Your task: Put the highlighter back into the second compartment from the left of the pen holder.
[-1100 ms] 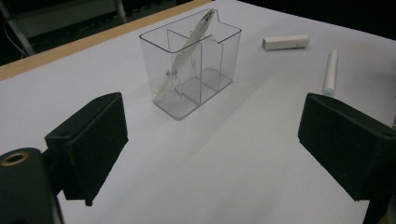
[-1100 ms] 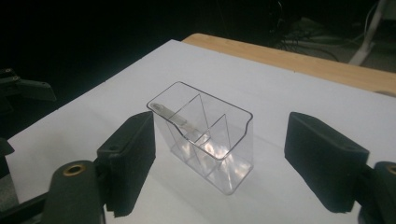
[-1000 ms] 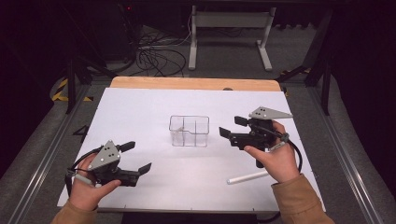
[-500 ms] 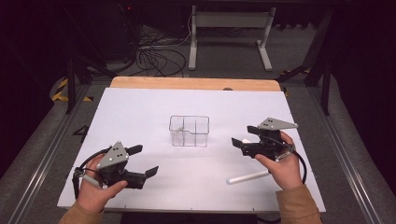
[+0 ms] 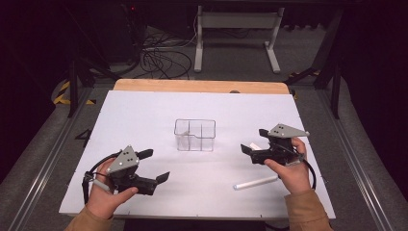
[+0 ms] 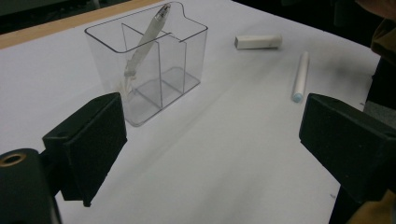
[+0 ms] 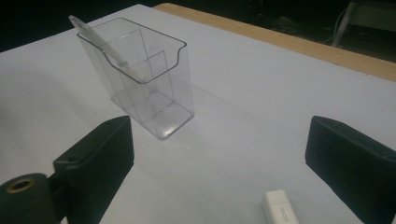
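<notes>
A clear divided organizer stands mid-table, and a pale pen leans inside one compartment. A white marker lies on the sheet near the person's right hand. A small white eraser rests beyond the marker and sits just below my right gripper's jaws. My left gripper is open at the front left, well short of the organizer. To the right of the organizer my right gripper is open, with nothing between its jaws.
A white sheet covers the table, with a wooden edge at the far side. Cables and a metal stand lie on the dark floor beyond.
My right gripper has drawn back to the right and toward the person, away from the organizer. My left gripper has shifted slightly to the right. Both stay open.
</notes>
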{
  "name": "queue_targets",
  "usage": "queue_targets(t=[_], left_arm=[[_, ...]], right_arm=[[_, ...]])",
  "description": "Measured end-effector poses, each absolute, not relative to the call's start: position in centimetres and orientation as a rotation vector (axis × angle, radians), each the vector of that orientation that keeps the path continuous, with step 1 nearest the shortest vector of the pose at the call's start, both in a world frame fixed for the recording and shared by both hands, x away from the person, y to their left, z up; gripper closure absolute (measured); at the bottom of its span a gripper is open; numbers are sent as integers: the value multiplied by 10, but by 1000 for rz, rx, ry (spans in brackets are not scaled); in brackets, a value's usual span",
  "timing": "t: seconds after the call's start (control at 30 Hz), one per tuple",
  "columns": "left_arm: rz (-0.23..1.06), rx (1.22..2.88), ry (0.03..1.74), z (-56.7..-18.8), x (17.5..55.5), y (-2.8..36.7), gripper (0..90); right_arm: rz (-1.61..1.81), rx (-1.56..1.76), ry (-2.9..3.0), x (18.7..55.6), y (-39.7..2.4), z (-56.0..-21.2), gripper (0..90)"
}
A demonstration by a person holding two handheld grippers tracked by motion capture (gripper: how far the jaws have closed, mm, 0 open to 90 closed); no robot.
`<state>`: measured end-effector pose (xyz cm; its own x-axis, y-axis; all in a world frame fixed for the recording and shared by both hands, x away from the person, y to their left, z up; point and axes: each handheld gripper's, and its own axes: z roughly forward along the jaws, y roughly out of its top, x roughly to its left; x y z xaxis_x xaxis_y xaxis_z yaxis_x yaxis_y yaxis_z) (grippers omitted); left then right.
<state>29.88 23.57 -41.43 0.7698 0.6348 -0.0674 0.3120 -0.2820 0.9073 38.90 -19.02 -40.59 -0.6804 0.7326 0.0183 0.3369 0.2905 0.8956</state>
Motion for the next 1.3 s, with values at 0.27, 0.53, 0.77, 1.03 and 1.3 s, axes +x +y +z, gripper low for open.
queue_targets(t=[0.27, 0.53, 0.77, 1.03, 1.3], left_arm=[[409, 1912, 722, -412, 299, 227, 118], [419, 1942, 684, -412, 302, 210, 154], [385, 1963, 655, -410, 308, 188, 163], [344, 1985, 616, -409, 315, 164, 174], [307, 2016, 559, -411, 323, 138, 192]], right_arm=[[1448, 831, 2147, 386, -200, -409, 100], [1365, 804, 2205, 386, -203, -410, 187], [1350, 799, 2217, 386, -206, -410, 215], [1338, 814, 2231, 385, -208, -412, 215], [1342, 812, 2232, 383, -211, -416, 222]])
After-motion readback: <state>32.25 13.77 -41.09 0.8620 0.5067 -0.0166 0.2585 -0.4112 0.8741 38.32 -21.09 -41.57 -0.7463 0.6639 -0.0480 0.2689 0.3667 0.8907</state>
